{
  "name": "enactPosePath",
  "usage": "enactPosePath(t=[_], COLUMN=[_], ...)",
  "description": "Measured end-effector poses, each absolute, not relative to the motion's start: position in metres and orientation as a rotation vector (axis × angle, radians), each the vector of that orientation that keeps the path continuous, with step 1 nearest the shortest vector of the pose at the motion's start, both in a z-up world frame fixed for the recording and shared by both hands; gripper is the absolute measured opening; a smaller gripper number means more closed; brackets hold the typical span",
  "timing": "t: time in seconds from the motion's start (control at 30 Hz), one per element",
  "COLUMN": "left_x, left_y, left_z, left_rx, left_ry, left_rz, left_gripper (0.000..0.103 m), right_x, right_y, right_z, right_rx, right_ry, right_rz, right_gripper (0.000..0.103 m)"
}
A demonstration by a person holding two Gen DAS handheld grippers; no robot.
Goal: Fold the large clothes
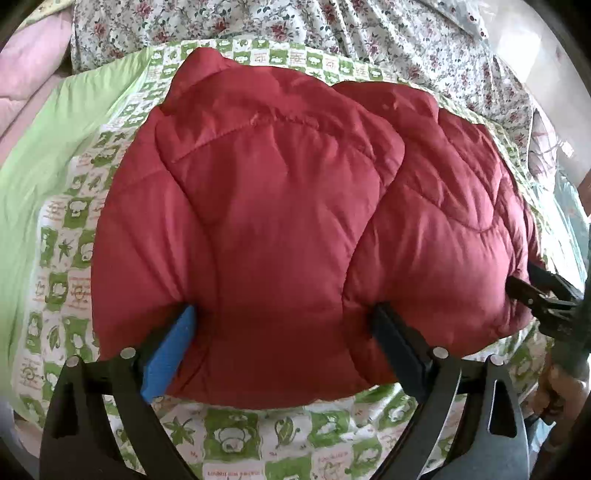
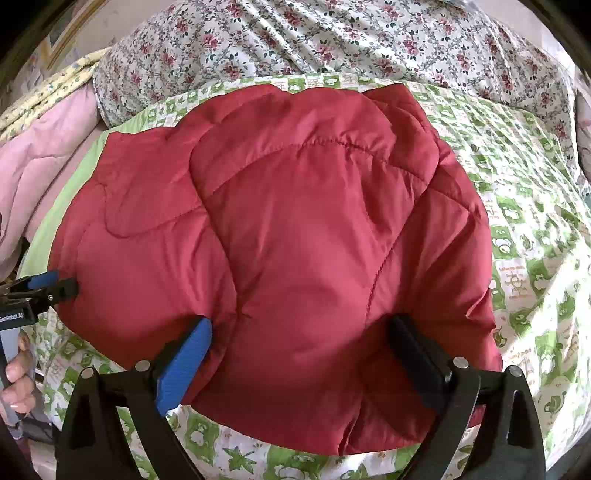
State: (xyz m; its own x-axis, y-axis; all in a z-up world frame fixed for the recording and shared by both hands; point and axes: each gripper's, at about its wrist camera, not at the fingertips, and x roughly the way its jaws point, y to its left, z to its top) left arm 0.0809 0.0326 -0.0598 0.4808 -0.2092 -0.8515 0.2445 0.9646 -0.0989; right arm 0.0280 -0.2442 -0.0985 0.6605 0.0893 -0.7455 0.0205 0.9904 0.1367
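A red padded jacket (image 1: 280, 206) (image 2: 295, 221) lies folded into a thick bundle on a green-and-white patterned sheet (image 1: 236, 435) (image 2: 535, 258). My left gripper (image 1: 284, 350) straddles the left part of its near edge. Its jaws stand wide, blue pad on the left and black finger on the right, with padding bulging between and around them. My right gripper (image 2: 301, 356) straddles the right part of the near edge the same way, jaws wide. Each wrist view shows the other gripper side-on: the right gripper (image 1: 517, 284) and the left gripper (image 2: 70, 284), tips at the jacket's edge.
A floral quilt (image 1: 332, 29) (image 2: 332, 37) is heaped behind the jacket. Pink bedding (image 1: 26, 66) (image 2: 44, 155) is bunched at the far left. The person's hands (image 1: 561, 387) (image 2: 18, 380) hold the gripper handles at the frames' edges. The patterned sheet runs on to the right.
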Motion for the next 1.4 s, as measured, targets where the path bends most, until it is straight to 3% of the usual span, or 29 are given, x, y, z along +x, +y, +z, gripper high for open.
enactPosePath(t=[0.37, 1.0, 1.4], left_x=[0.079, 0.117, 0.081], left_y=[0.037, 0.018, 0.034], left_z=[-0.037, -0.059, -0.035], left_rx=[-0.028, 0.069, 0.064], left_ry=[0.985, 0.975, 0.962], left_rz=[-0.275, -0.193, -0.192], left_gripper=[0.098, 0.103, 0.102], right_x=[0.013, 0.058, 0.012], right_y=[-0.234, -0.241, -0.236], right_z=[-0.061, -0.097, -0.054], right_rx=[0.126, 0.142, 0.149], right_ry=[0.700, 0.758, 0.727], right_rz=[0.045, 0.002, 0.057], right_gripper=[0.097, 0.103, 0.102])
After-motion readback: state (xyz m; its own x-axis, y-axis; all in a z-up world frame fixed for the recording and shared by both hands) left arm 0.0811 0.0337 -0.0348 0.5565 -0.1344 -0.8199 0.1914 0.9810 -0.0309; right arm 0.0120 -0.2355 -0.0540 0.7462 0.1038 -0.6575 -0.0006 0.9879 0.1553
